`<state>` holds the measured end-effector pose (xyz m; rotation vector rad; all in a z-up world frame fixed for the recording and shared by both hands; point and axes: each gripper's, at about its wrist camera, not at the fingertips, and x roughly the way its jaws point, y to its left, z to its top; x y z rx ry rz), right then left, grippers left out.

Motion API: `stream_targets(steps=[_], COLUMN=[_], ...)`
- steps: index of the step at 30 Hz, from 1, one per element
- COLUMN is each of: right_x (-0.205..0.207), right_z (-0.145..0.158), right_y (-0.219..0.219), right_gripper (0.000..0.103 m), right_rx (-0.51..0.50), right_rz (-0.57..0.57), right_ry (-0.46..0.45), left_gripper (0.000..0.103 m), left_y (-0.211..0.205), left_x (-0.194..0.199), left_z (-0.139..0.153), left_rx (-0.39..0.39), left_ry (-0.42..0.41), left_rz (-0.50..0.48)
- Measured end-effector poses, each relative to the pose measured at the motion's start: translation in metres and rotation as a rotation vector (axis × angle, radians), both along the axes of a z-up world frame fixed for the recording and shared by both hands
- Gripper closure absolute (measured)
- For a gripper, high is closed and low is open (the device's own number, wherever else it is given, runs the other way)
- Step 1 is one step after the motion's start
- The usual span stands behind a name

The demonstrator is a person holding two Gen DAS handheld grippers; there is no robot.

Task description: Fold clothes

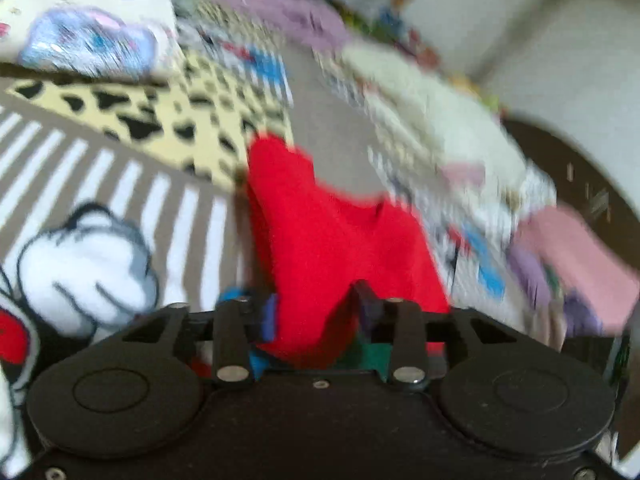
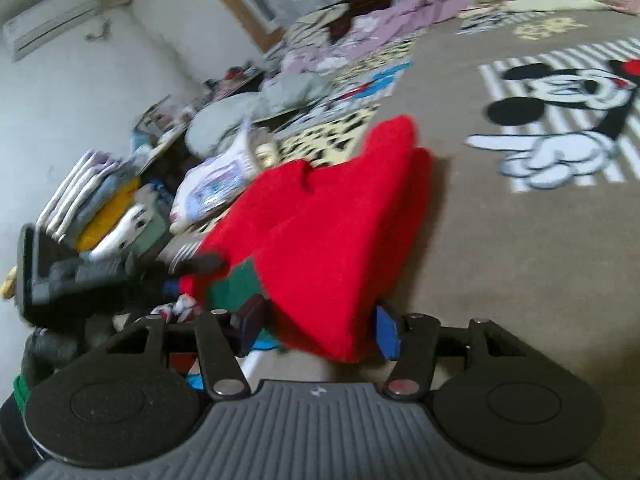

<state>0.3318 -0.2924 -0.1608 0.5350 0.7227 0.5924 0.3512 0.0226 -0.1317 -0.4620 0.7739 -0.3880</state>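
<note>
While the left wrist view is smeared by blur, the left hand-held gripper (image 1: 316, 312) clearly has its jaws clenched on the near edge of a red garment (image 1: 328, 236), whose cloth bunches up between the black finger on the right and the blue-padded one on the left. The garment rises from the jaws and hangs forward over a grey-brown bedspread (image 1: 336, 120) printed with white stripes, a cartoon glove (image 1: 88, 268) and a yellow patch with black spots (image 1: 168, 120). Pale heaped clothes (image 1: 440, 120) lie along the right side, and a folded white piece with a blue print (image 1: 88, 40) sits at upper left.

From the right wrist view, the right hand-held gripper (image 2: 320, 330) grasps another part of the same red garment (image 2: 332, 220), the fabric pinched between its dark left pad and blue right pad. A green band (image 2: 236, 284) shows at the garment's left edge, where the left hand-held gripper (image 2: 200, 262) reaches in. The garment drapes forward onto the bedspread (image 2: 500, 260), beside a cartoon mouse print (image 2: 568, 120). A stack of folded clothes (image 2: 100, 204) stands at left by the wall
</note>
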Motion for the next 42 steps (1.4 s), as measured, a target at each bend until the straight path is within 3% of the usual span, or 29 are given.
stream_targets(steps=[2,6,12,16,18,19,20,22,26,33,38,42], right_x=[0.000,0.006,0.027,0.045,0.054,0.056,0.057,0.057,0.049,-0.002,-0.044,-0.080], right_z=[0.000,0.001,0.008,0.002,-0.005,-0.006,-0.006,-0.005,0.003,0.037,0.053,0.053], right_y=[-0.016,-0.019,-0.019,-0.014,-0.010,-0.008,-0.006,-0.004,-0.005,-0.010,-0.011,-0.011], right_gripper=[0.031,0.030,0.031,0.042,0.057,0.070,0.074,0.080,0.088,0.089,0.089,0.086], right_rx=[0.080,0.078,0.031,0.030,0.031,0.028,0.024,0.029,0.059,0.149,0.162,0.146], right_rz=[-0.059,-0.116,-0.190,-0.168,-0.144,-0.138,-0.137,-0.131,-0.116,-0.021,0.000,0.008], right_ry=[-0.001,-0.029,-0.105,-0.125,-0.109,-0.109,-0.113,-0.127,-0.163,-0.290,-0.329,-0.325], left_gripper=[0.051,0.048,0.048,0.052,0.064,0.073,0.083,0.095,0.098,0.098,0.098,0.098], left_y=[-0.001,0.018,0.022,0.018,0.015,0.015,0.015,0.015,0.022,0.035,0.037,0.037], left_x=[-0.009,-0.008,0.035,0.067,0.080,0.083,0.084,0.083,0.067,0.003,-0.057,-0.094], left_z=[0.002,0.011,0.015,0.010,0.005,0.004,0.003,0.004,0.012,0.049,0.063,0.050], left_rx=[0.043,0.015,0.014,0.009,0.012,0.014,0.016,0.013,-0.019,-0.126,-0.136,-0.101], left_ry=[-0.013,-0.052,-0.077,-0.073,-0.061,-0.060,-0.061,-0.068,-0.100,-0.220,-0.272,-0.244], left_rz=[-0.037,0.013,0.059,0.070,0.076,0.078,0.080,0.082,0.082,0.046,0.020,0.012])
